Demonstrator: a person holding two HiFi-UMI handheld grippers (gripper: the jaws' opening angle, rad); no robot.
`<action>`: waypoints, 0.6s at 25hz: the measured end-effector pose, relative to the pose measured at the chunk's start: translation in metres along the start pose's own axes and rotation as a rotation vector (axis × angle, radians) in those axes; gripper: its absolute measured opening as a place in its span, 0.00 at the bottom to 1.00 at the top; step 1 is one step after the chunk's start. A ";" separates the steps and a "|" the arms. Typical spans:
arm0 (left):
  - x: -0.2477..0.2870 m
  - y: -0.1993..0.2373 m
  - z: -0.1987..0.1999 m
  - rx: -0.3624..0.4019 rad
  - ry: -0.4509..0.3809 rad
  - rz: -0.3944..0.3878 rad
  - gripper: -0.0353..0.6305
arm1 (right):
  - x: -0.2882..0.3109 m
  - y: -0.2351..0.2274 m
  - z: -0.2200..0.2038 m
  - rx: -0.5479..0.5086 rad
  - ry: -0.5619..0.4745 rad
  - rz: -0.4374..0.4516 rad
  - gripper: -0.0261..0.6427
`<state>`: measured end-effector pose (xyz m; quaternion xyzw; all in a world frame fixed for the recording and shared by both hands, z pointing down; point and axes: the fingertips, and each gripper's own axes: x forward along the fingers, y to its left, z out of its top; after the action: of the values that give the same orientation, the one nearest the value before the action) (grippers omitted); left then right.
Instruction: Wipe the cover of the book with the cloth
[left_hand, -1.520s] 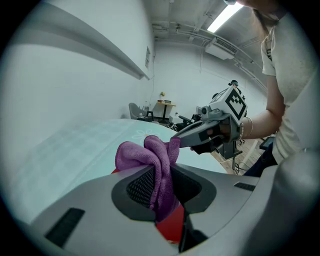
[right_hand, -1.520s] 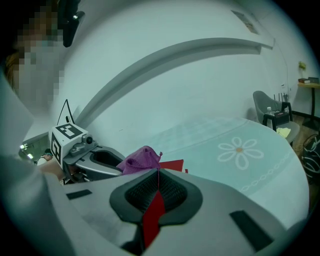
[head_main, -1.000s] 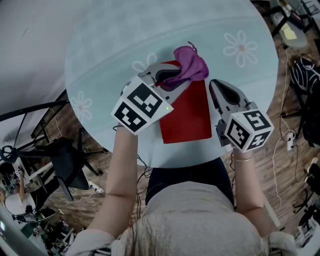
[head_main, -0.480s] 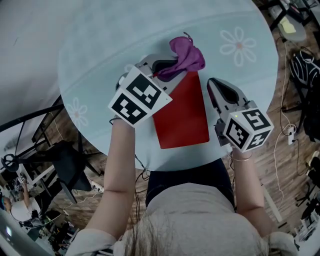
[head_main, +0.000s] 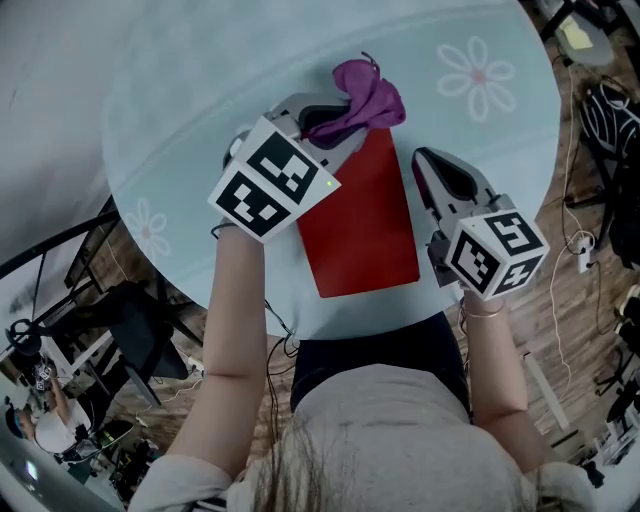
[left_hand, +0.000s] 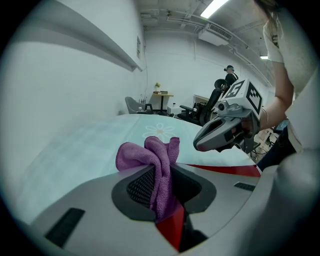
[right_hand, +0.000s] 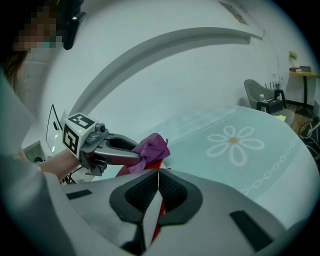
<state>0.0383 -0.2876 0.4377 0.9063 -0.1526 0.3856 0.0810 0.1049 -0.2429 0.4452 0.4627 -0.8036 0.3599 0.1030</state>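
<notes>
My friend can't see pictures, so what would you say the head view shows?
From above, the left gripper pinches a purple cloth at the far end of a red book on a round table. The right gripper, shut, sits beside the book's right edge.

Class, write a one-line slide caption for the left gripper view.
Left gripper clamps the purple cloth over the red book; right gripper alongside.

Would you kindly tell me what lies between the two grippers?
In the head view, the flat red book lies between the left gripper, shut on the purple cloth, and the right gripper.
</notes>
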 end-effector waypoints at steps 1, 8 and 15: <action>0.001 0.000 -0.001 -0.003 0.002 -0.002 0.21 | 0.001 0.000 -0.001 0.003 0.001 -0.002 0.07; 0.003 -0.001 -0.004 0.011 0.004 -0.019 0.21 | 0.001 -0.002 -0.004 0.019 -0.007 -0.024 0.07; 0.002 -0.004 -0.005 0.038 0.002 -0.029 0.20 | -0.001 0.001 -0.010 0.033 -0.017 -0.046 0.07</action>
<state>0.0378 -0.2835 0.4426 0.9094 -0.1320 0.3883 0.0694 0.1031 -0.2353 0.4510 0.4858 -0.7875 0.3666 0.0969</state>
